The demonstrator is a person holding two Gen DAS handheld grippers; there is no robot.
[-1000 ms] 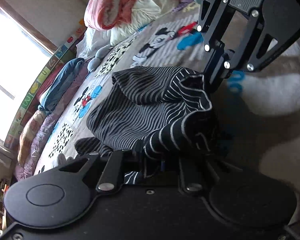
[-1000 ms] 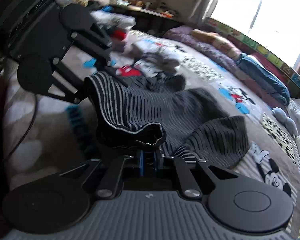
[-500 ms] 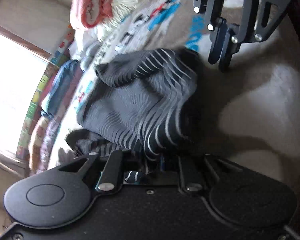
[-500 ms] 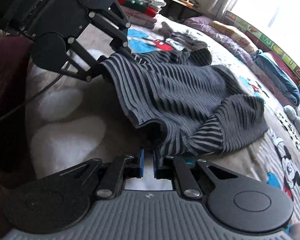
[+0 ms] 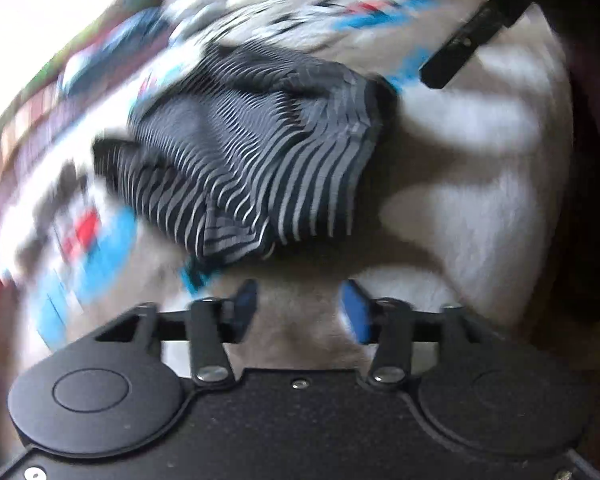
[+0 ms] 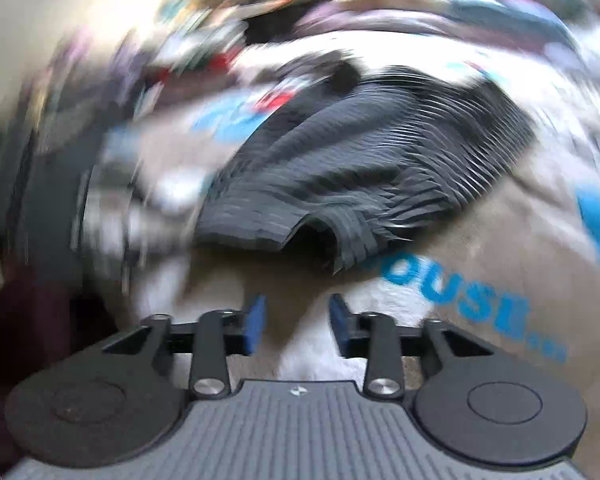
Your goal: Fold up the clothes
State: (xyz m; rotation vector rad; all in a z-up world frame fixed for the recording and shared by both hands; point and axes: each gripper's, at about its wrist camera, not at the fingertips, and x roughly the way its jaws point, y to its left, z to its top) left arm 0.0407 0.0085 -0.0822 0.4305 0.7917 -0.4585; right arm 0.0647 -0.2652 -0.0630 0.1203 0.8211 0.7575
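Note:
A black garment with thin pale stripes [image 5: 260, 148] lies bunched on the cartoon-print bedspread [image 5: 480, 208], just ahead of my left gripper [image 5: 300, 308]. That gripper is open, its blue pads [image 5: 244, 304] apart over bare bedspread, nothing between them. In the right wrist view the same striped garment [image 6: 360, 168] lies crumpled on the bedspread [image 6: 440, 264], with a hem arching up at its near edge. My right gripper [image 6: 296, 324] is open too and holds nothing, a short way back from that hem. Both views are blurred by motion.
Part of the other gripper, a black bar [image 5: 472, 36], shows at the upper right of the left wrist view. Blue lettering [image 6: 480, 312] is printed on the bedspread at the right. Blurred piles of clothes [image 6: 204, 52] and bedding lie beyond the garment.
Both grippers have let go of the striped garment and opened. It has dropped onto the bed, and both grippers have drawn back from it while swinging fast.

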